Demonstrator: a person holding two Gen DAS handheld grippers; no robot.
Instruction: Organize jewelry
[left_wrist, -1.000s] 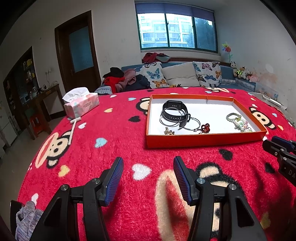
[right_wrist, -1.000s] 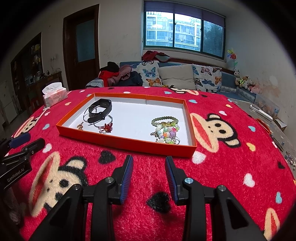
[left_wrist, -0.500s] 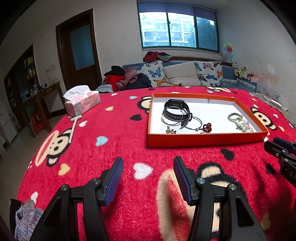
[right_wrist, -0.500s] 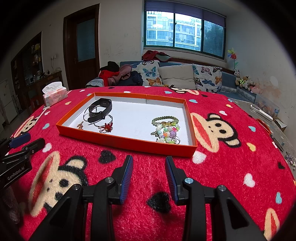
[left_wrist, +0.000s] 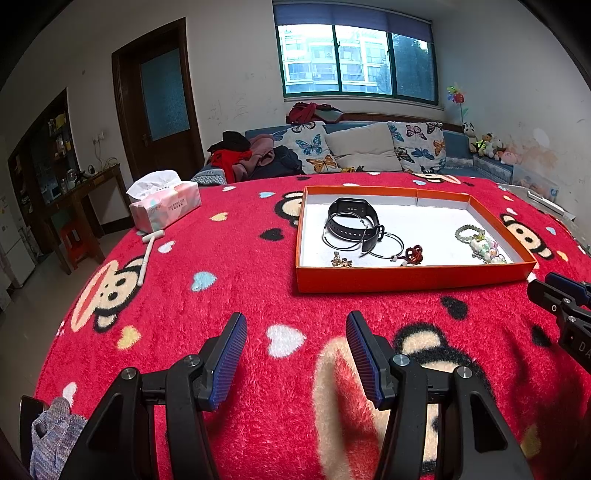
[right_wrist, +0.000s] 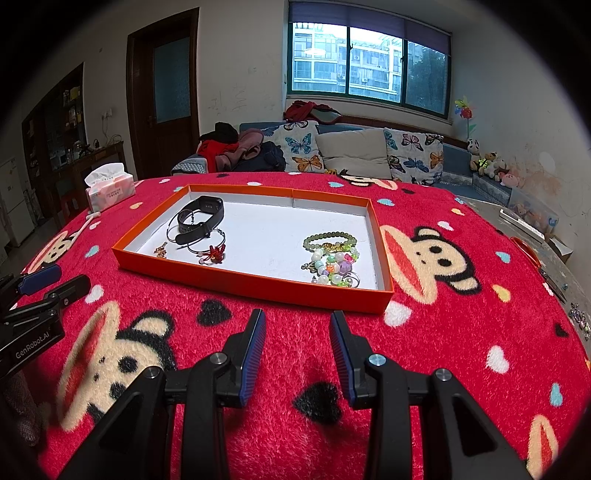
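At the bottom of my left view the left gripper hovers over the red blanket with its blue-padded jaws apart and nothing between them; the right gripper sits likewise at the bottom of my right view, jaws apart but narrower, also empty. The blanket is shaggy, printed with cartoon monkey faces and small hearts, and covers the whole table. At the lower left corner of the left view I see a bit of knitted bluish cloth. Just past the grippers, in the middle of both views, lies the flat orange tray with a white floor. On its left part rest a black watch, thin wire hoops, a small red charm and a tiny gold piece; on its right part a green bead bracelet lies touching a heap of pastel beads. Toward the left of the frame, farther back on the blanket, stand a pink tissue pack and a white stick near it. Behind the table runs a sofa with butterfly cushions and piled clothes; stuffed toys sit at the right. At the top are a dark door and a wide window.
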